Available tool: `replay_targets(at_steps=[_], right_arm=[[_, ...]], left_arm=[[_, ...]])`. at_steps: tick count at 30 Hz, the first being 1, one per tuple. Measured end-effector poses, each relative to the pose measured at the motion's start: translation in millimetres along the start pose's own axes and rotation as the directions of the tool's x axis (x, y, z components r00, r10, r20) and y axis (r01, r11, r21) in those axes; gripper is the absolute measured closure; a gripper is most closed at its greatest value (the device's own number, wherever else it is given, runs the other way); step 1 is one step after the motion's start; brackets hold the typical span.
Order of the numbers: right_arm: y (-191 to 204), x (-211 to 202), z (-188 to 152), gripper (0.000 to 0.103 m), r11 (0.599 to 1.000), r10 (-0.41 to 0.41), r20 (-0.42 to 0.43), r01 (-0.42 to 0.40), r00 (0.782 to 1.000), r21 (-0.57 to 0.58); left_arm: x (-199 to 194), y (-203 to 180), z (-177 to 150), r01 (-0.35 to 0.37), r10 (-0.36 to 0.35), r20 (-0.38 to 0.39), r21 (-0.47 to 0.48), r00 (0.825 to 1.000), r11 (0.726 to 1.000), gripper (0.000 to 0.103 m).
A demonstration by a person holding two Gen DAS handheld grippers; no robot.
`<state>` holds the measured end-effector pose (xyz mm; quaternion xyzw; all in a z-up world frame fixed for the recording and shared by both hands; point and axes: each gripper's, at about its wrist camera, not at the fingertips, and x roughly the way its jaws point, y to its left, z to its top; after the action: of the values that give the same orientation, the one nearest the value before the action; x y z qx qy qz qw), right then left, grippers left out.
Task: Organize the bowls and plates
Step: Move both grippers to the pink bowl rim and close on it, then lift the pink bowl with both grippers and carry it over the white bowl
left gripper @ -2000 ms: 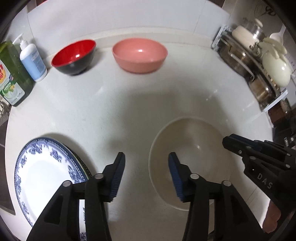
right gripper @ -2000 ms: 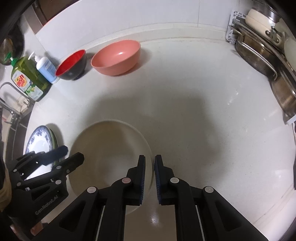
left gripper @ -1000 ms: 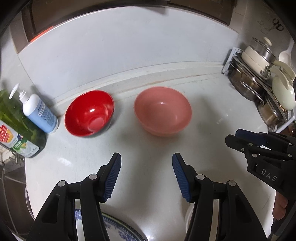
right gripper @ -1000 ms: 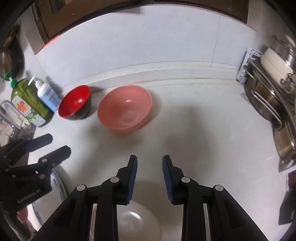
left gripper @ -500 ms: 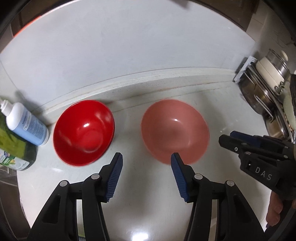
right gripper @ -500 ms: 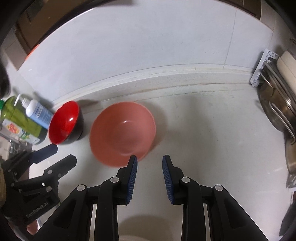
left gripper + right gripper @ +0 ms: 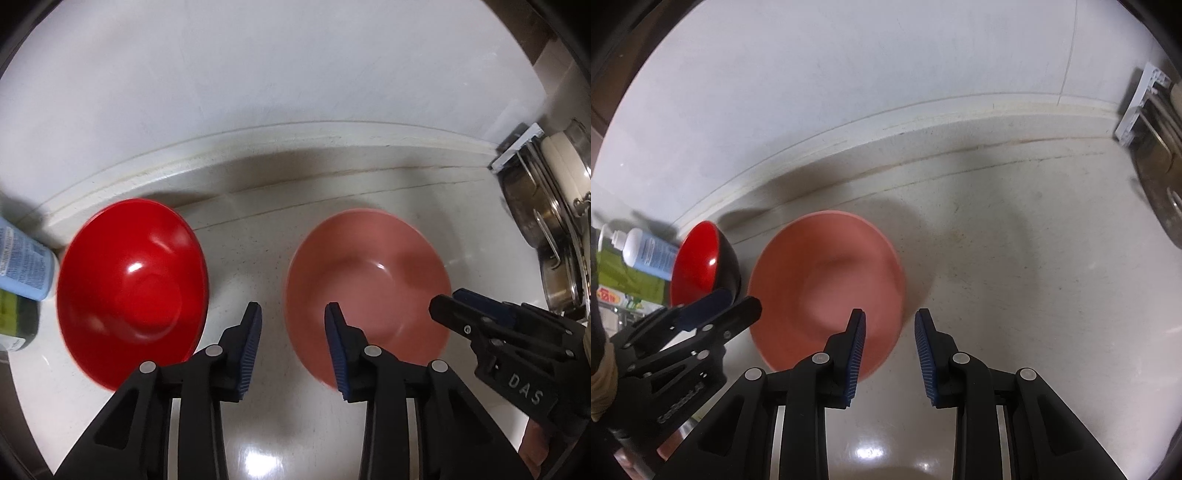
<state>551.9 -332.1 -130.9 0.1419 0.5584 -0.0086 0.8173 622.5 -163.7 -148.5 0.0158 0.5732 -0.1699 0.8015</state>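
Observation:
A pink bowl [image 7: 369, 280] and a red bowl with a black outside [image 7: 129, 288] stand side by side on the white counter near the back wall. My left gripper [image 7: 293, 347] is open, its jaws over the gap between the bowls and the pink bowl's left rim. My right gripper [image 7: 890, 347] is open over the pink bowl's [image 7: 827, 295] right rim. The red bowl [image 7: 701, 262] shows at the left there. The right gripper also shows in the left wrist view [image 7: 465, 306], by the pink bowl's right edge.
A blue-white pump bottle [image 7: 22, 266] and a green soap bottle [image 7: 617, 280] stand left of the red bowl. A rack with steel pots and lids [image 7: 546, 236] stands at the right. The tiled wall rises just behind the bowls.
Both grippers have moved forward from the white bowl and blue-patterned plate toward the two back bowls, which now loom large. The right gripper opened after two seconds ago.

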Motion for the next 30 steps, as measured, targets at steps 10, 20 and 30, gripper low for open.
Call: replay_targets(at_steps=[10,20,30], right_arm=[[-4.7,15.3,7.6,0.083,1.0,-0.004,-0.043,0.004,0.999,0.01],[-2.3,23.6,10.0,0.092,0.999,-0.027,-0.062,0.028,0.998,0.018],[6.4,13.1,3.0,0.092,0.999,-0.031,-0.043,0.032,0.999,0.013]], left_arm=[[19.4,1.1,8.4,0.012,-0.012,-0.025,-0.009,1.0,1.0,0.085],[23.9,-1.4,9.9,0.001,-0.001,-0.02,-0.024,1.0,1.0,0.093],[-6.4,-4.4,-9.0,0.006,-0.006,0.009,0.006,1.0,1.0,0.093]])
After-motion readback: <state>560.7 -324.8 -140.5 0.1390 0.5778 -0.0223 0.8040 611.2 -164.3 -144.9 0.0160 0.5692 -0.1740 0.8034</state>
